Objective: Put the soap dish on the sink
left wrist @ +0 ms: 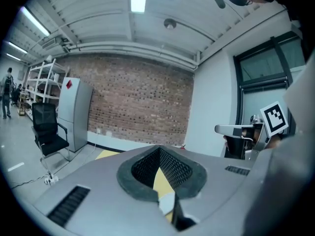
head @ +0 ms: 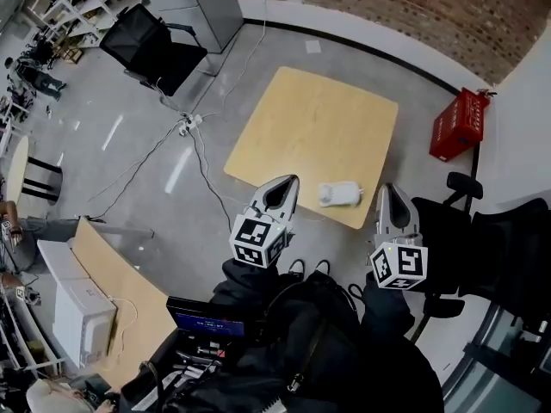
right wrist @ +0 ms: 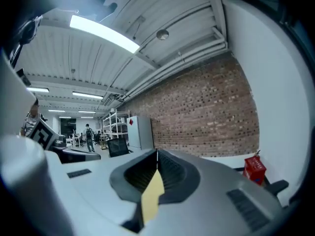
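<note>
A small white object (head: 340, 194) lies near the front edge of the square wooden table (head: 310, 119); it is too small to tell a soap dish from a sink. My left gripper (head: 288, 183) is held up to its left, apart from it, jaws meeting at the tip (left wrist: 160, 149) with nothing between them. The right gripper (head: 387, 189) is held up to the object's right, its jaws shut and empty (right wrist: 157, 154). Both gripper views look level across the room at a brick wall. Through the left jaws' gap, a strip of yellow table and a white bit (left wrist: 167, 200) show.
A red crate (head: 459, 123) stands on the floor right of the table. A black office chair (head: 151, 46) is at the far left, with cables and a power strip (head: 188, 126) on the floor. Black chairs (head: 482, 231) crowd the right. A wooden counter (head: 112, 274) carries a white appliance (head: 82, 312).
</note>
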Available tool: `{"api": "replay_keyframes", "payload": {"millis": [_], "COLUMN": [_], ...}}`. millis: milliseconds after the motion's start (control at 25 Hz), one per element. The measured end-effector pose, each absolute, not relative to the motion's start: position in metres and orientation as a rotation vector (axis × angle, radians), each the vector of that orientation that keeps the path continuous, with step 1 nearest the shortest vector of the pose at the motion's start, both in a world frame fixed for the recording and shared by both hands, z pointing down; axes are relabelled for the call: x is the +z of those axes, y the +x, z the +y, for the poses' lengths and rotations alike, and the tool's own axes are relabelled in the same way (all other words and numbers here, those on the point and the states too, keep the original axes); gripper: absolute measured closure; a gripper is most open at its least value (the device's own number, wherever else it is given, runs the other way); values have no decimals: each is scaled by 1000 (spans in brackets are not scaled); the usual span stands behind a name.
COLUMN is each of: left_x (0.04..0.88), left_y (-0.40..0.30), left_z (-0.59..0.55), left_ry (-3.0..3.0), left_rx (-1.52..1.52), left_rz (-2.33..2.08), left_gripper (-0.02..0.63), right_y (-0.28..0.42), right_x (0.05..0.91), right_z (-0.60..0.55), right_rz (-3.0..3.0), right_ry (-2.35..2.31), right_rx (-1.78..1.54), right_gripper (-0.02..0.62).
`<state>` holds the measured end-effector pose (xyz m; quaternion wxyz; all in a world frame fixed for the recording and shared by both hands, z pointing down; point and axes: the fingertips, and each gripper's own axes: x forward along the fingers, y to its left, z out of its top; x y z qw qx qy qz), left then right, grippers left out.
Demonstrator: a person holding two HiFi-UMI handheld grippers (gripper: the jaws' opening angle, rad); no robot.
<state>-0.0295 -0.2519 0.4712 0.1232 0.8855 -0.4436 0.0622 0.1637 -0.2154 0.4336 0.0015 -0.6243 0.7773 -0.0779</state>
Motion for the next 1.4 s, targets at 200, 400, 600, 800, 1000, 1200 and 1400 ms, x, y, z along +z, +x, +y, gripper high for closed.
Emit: {"api": "replay_keyframes", "payload": {"millis": [200,400,600,800,1000,1200,1400], "left_x": [431,399,379,367,365,363,364], "left_y": [-25,-16,-12,-12,-4,-1,-1], "left_z": [-253,-252,-248,-250,-254,-254,-255], "left_ry": [2649,2717,2753,2778,2794,2805,2802], "left_rx": [96,32,-7,-28,-28,-33,-27], "left_rz": [-1307,-1295,-1289,-1296,-1293,-1291,-1290], "left_gripper": [604,604,604,604,605,604,606], "right_y": [157,151,155,157,160,162,162], "right_x": [381,340,318,302,296,295,290], "right_z": [-202,-195,-187,-183,-186,-187,-188], "right_rz": [2437,2424,2403,2387,2372,2366,2366], "right_ry": [-1926,-1898,-1890,-1877,-1834,-1825,-1823], "right_rx": [-128,-9,47,93,83,82,89], "right_gripper": [589,589,589,591,591,591,590]}}
